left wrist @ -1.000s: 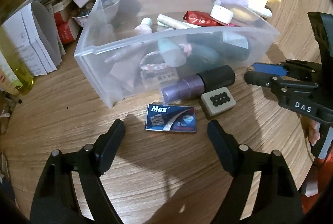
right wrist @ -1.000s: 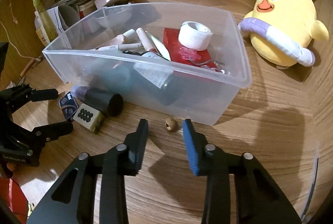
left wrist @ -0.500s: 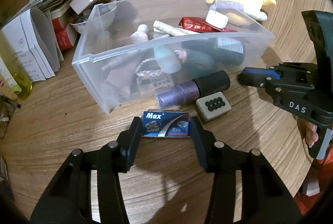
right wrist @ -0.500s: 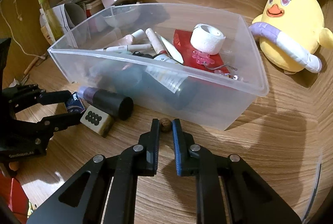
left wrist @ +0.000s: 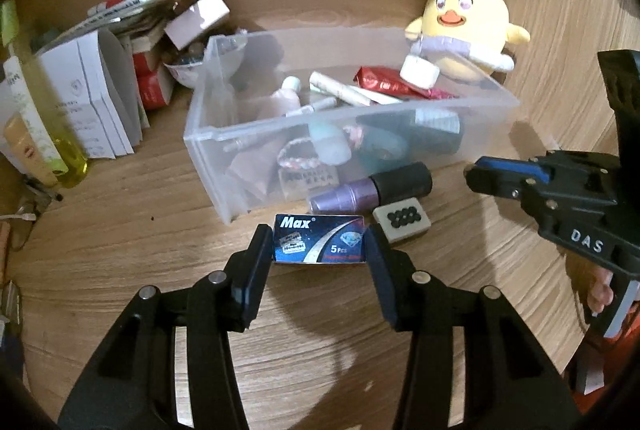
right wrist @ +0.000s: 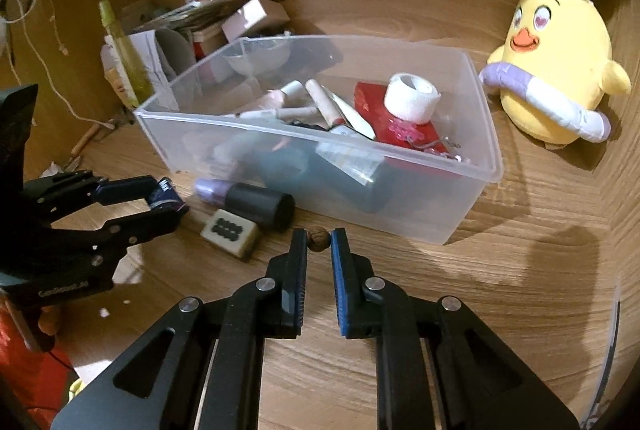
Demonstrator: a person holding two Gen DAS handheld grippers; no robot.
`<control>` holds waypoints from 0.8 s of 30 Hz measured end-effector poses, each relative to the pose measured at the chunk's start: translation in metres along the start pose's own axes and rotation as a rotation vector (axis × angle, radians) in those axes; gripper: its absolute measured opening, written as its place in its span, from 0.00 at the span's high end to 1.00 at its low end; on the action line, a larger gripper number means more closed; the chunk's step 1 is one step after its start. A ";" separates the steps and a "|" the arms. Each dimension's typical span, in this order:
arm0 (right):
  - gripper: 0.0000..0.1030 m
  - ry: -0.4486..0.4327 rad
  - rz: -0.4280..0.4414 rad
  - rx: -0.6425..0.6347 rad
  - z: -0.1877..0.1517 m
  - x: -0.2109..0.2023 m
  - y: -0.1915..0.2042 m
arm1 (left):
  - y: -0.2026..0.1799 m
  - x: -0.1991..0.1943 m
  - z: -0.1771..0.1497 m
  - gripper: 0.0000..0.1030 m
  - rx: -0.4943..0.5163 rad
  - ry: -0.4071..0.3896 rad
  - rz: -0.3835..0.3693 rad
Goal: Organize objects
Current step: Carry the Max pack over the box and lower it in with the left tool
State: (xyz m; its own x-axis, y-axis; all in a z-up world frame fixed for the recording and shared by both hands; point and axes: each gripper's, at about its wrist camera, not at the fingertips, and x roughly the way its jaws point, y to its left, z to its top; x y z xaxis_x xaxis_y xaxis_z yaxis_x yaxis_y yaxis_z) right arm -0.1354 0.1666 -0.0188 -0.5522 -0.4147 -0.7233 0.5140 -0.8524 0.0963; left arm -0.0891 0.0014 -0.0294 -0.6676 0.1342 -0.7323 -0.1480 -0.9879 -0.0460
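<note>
My left gripper is shut on a blue "Max" razor-blade box, held between its fingertips just above the wooden table; the box also shows in the right wrist view. My right gripper is shut on a small brown nut at its fingertips. A clear plastic bin holding tubes, a red packet and a white tape roll stands just beyond both grippers. A purple bottle with a black cap and a mahjong tile lie in front of the bin.
A yellow chick plush sits to the right of the bin. Papers, small boxes and a yellow-green bottle crowd the back left. The right gripper's body shows at the right of the left wrist view.
Both grippers closed: the left on the blue Max box, the right on the small nut. Both have since lifted slightly and drawn back from the bin.
</note>
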 end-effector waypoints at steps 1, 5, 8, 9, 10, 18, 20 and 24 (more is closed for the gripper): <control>0.89 -0.008 0.004 -0.004 0.000 -0.003 0.002 | 0.000 -0.001 0.001 0.54 0.000 -0.007 0.003; 0.89 -0.040 0.009 -0.012 0.003 -0.014 0.007 | -0.002 -0.008 0.006 0.54 -0.009 -0.035 0.004; 0.89 -0.055 0.008 -0.011 0.005 -0.019 0.008 | -0.003 -0.016 0.009 0.54 -0.009 -0.065 0.013; 0.89 -0.064 0.009 -0.008 0.007 -0.022 0.007 | -0.003 -0.020 0.010 0.54 -0.008 -0.076 0.015; 0.89 -0.071 0.010 -0.006 0.008 -0.024 0.007 | -0.003 -0.022 0.011 0.54 -0.007 -0.086 0.018; 0.89 -0.131 0.018 0.000 0.021 -0.039 0.009 | 0.000 -0.045 0.025 0.54 -0.024 -0.162 0.020; 0.89 -0.149 0.017 -0.005 0.026 -0.043 0.011 | 0.001 -0.048 0.028 0.54 -0.026 -0.178 0.018; 0.89 -0.176 0.005 -0.015 0.033 -0.050 0.012 | 0.004 -0.051 0.037 0.54 -0.036 -0.199 0.012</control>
State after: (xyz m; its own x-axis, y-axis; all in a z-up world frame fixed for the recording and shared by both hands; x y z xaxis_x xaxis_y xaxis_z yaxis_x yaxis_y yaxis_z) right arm -0.1238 0.1666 0.0408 -0.6551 -0.4693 -0.5921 0.5260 -0.8459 0.0884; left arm -0.0824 -0.0063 0.0329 -0.8008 0.1313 -0.5844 -0.1155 -0.9912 -0.0644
